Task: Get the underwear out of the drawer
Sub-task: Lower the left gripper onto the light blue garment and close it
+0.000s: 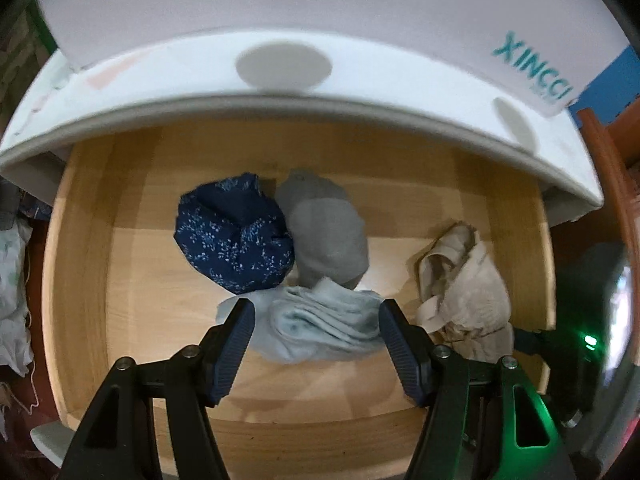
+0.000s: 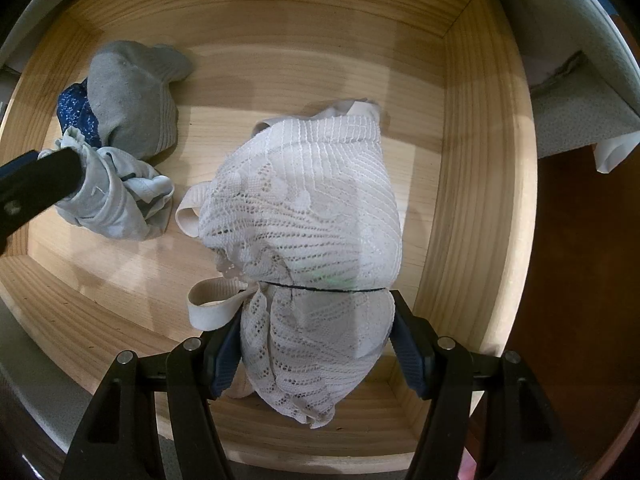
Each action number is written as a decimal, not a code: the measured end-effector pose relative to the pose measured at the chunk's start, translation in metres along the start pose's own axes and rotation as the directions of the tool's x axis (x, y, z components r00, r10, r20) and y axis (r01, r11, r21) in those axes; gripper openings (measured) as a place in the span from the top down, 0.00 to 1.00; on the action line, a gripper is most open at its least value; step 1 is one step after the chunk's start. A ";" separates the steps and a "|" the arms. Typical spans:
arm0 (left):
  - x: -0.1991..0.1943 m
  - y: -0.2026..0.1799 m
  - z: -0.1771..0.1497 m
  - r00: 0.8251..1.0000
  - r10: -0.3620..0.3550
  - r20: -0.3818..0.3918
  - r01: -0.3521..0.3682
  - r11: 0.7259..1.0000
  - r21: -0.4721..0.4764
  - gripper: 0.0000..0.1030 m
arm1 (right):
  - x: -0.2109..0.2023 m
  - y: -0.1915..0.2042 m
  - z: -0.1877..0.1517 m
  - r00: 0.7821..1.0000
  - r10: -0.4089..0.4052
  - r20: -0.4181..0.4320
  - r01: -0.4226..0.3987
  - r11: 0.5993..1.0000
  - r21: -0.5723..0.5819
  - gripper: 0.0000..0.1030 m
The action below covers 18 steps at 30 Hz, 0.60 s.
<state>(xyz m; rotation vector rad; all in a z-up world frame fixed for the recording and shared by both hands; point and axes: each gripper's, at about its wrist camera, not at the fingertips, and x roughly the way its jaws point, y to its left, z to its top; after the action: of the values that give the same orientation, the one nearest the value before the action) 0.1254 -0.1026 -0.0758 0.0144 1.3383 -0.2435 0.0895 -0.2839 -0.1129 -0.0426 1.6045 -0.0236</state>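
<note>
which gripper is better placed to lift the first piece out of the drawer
Right. The right gripper already has the white lace bra between its fingers, apparently clamped. The left gripper only straddles the light blue underwear, with gaps at both pads, so it must close first.

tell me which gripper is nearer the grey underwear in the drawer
Left. The left gripper straddles the light blue garment lying right against the grey underwear; the right gripper is around the white lace bra, farther off.
</note>
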 end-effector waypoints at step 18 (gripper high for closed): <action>0.027 0.032 -0.016 0.982 0.098 -0.161 -0.093 0.995 0.039 0.28 | 0.001 0.004 0.001 1.000 0.002 0.001 -0.002 1.000 0.000 0.39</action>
<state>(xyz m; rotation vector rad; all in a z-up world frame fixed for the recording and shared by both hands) 0.1214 -0.0736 -0.1097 0.1276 1.4924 -0.1850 0.0908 -0.2802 -0.1144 -0.0412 1.6034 -0.0218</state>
